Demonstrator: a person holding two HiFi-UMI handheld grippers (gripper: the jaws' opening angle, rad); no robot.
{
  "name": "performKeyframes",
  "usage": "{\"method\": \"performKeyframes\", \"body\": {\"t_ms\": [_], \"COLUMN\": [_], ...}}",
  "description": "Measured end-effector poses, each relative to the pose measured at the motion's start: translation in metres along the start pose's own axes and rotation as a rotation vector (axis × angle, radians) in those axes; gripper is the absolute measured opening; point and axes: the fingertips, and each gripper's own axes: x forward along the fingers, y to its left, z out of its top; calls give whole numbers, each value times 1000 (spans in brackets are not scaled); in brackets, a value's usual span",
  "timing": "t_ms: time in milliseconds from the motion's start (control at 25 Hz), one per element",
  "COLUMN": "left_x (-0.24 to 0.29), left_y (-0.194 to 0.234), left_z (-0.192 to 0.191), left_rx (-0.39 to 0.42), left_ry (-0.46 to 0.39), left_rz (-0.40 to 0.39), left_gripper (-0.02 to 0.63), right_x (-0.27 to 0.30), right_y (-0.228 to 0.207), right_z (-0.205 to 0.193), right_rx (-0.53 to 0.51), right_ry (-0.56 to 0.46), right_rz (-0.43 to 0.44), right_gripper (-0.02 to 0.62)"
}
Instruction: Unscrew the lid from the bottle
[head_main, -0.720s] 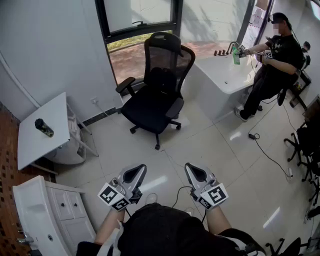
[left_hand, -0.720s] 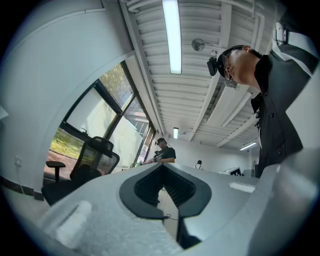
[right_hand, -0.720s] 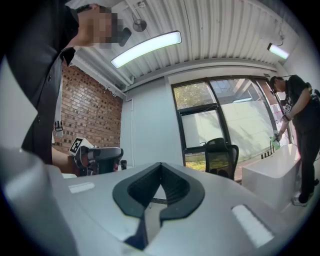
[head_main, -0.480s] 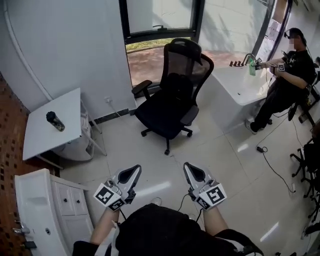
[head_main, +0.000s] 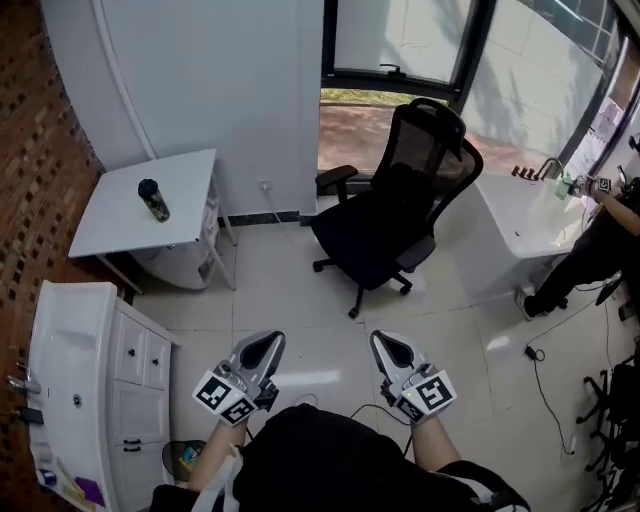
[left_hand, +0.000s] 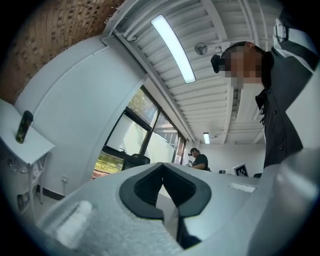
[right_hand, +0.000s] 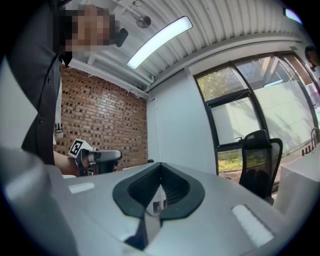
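Observation:
A dark bottle (head_main: 153, 200) with a black lid stands on a small white table (head_main: 120, 225) at the far left, by the wall. The left gripper view shows that bottle (left_hand: 23, 127) far off at the left edge. My left gripper (head_main: 264, 347) and right gripper (head_main: 387, 346) are both held low, close to my body, far from the bottle. Each is shut with nothing between its jaws. In both gripper views the jaws meet at the tips, with the left gripper (left_hand: 162, 169) and right gripper (right_hand: 160, 167) tilted up toward the ceiling.
A black office chair (head_main: 400, 210) stands on the tiled floor ahead. A white cabinet with a sink (head_main: 75, 385) is at my left. At the right a seated person (head_main: 600, 240) works at a white desk (head_main: 525, 225).
The head view has swung left: the white table with the bottle has come nearer the middle and the chair and the other person have slid right. Both grippers stay shut near my body.

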Motion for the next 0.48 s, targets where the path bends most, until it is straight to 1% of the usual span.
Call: {"method": "performKeyframes", "body": {"t_ms": [160,240,360,480], "left_x": [-31,-47,-65,-94], "left_y": [2,2,-9,-21], "left_z": [5,9,13,16], "left_rx": [7,23,44,45], "left_ry": [-44,-65,-86,-110], "left_rz": [145,223,305,397], "left_gripper": [2,2,2,2], "right_x": [15,22,29,33], "right_y": [17,29,47,70], "right_z": [3,7,8,-4], "right_rx": [-6,12,36,81], "right_ry": [5,-5,-13,-5], "right_rz": [114,183,285,379], "right_gripper": [5,5,5,5]}}
